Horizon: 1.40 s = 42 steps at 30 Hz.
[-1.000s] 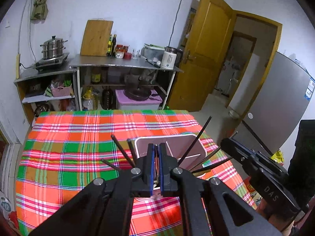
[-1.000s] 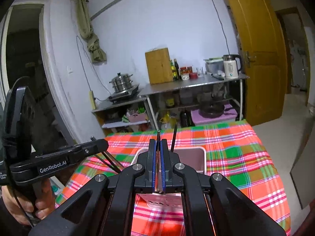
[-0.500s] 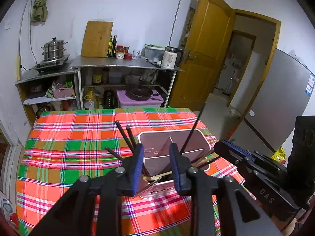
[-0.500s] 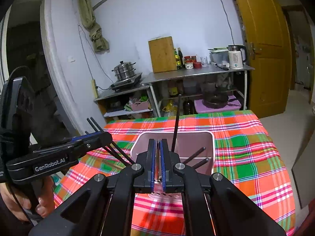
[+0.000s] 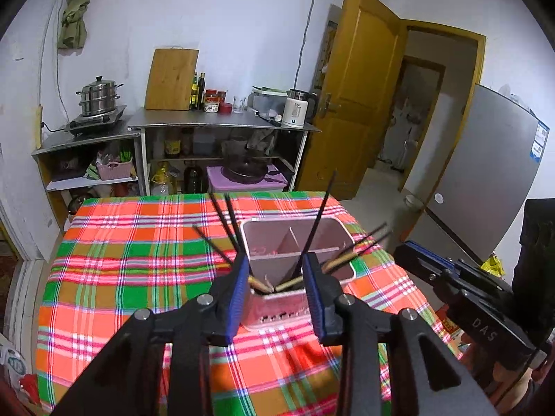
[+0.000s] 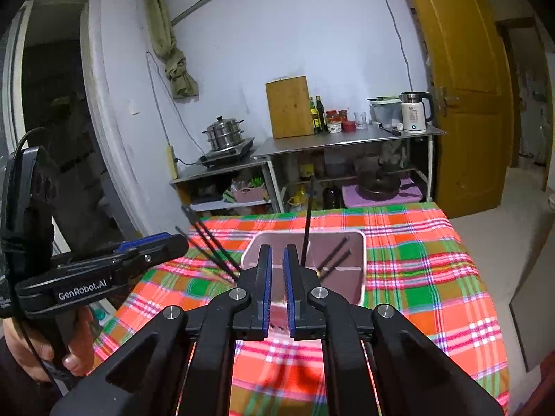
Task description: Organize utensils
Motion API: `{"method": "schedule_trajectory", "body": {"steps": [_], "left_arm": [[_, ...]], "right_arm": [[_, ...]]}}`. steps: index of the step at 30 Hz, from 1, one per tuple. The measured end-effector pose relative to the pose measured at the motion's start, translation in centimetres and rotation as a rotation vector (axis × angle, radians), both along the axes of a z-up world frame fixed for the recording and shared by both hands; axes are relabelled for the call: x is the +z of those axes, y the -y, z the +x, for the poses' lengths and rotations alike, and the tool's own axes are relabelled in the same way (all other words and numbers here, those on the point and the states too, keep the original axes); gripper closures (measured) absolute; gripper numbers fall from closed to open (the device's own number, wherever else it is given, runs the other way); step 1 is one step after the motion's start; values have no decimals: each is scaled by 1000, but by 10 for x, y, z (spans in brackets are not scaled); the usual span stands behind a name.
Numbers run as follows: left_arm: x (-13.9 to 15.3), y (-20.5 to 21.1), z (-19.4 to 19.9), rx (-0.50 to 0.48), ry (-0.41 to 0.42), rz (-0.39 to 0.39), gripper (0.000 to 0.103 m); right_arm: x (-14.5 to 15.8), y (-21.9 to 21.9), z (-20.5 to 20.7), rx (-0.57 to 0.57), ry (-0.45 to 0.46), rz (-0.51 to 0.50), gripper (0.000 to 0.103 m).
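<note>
Left gripper (image 5: 277, 277) low in frame, jaws just opening, spread with nothing pinched. Right gripper (image 6: 276, 274) also just opening, a narrow empty gap between its pads. Just beyond, at frame centre, the pink caddy (image 5: 341, 235) sits on the plaid cloth (image 5: 138, 242), dark chopsticks (image 5: 312, 225) leaning out of it. Far back, a metal shelf (image 5: 222, 126).

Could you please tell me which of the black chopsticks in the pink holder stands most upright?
The lone chopstick in the middle of the holder rises almost vertically above the rim; the others lean far out to the sides in pairs.
</note>
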<state>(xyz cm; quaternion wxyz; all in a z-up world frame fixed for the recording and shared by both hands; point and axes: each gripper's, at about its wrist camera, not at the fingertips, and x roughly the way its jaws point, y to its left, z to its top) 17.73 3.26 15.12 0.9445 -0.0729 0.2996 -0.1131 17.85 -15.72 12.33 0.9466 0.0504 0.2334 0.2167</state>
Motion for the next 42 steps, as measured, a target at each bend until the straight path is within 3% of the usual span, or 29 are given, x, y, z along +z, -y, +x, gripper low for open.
{"method": "schedule_trajectory", "body": {"steps": [11,17,30,42], "left_arm": [[-42,7,-43,4,-61,3,64],[-63,12,-69,18,-55,9,62],[-113,26,-107,34,9,65,61],[-139,26,-111,84,37,96,61]], "right_arm": [[-37,11,-47,-20,-55,-37,91],[-57,12,-71,-23,-64,-66,77],[-102,20,-104,-63,-54,-80,76],[-122,16,-110,-91,-7,-107,75]]}}
